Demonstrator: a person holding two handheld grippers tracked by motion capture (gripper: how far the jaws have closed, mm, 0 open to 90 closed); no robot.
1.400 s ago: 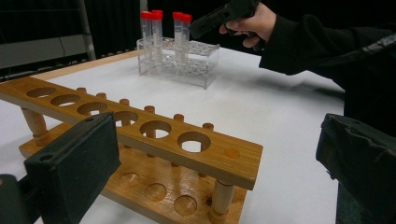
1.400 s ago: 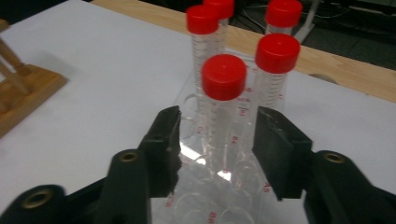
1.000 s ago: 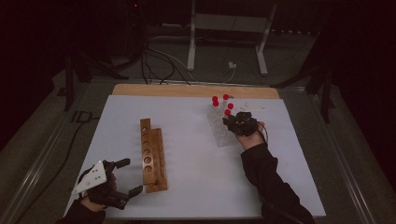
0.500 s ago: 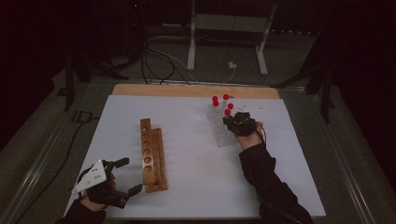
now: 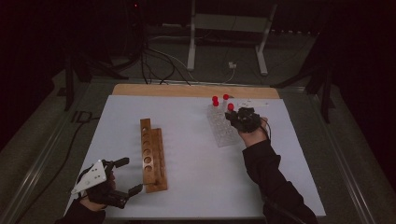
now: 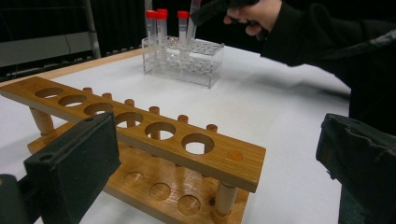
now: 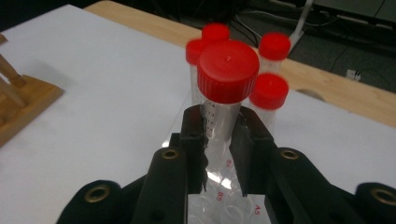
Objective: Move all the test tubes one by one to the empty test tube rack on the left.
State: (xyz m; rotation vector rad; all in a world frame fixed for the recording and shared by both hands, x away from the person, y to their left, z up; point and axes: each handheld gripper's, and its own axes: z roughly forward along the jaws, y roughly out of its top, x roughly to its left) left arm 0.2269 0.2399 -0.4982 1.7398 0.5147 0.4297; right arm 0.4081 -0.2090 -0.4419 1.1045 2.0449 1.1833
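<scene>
Looking down into a dark room at a white table top (image 5: 196, 196), with cables on the floor beyond it. Taking the clear plastic rack (image 5: 219, 133) as the landmark: hovering right over its far end with the right gripper (image 5: 236, 119), the hand just beside it. Seeing three other red-capped tubes (image 5: 215, 100) standing in its far corner. Resting the left gripper (image 5: 130, 176) well apart from it, at the near end of the light-brown wooden rack with round holes (image 5: 152, 156), jaws spread and grasping nothing.

Peering along the left gripper (image 6: 215, 158), pads parted to either side of the wooden rack (image 6: 140, 135) and not touching it. Spotting the clear plastic rack (image 6: 187, 60) far behind, with the right gripper (image 6: 205, 11) above it, pinching a red-capped clear plastic tube (image 6: 191, 30) upright over the wells.

Looking along the right gripper (image 7: 219, 135): squeezing the red-capped clear plastic tube (image 7: 227, 70) just under its cap, jaws clenched on both sides. Keeping the tube above the clear plastic rack (image 7: 219, 205), close in front of its neighbours (image 7: 274, 46); not able to tell whether its tip is clear of its well.

Risking, from here: dragging the light rack along or tipping it by swinging sideways too soon; knocking neighbouring caps; letting the smooth tube slip through the pads.
</scene>
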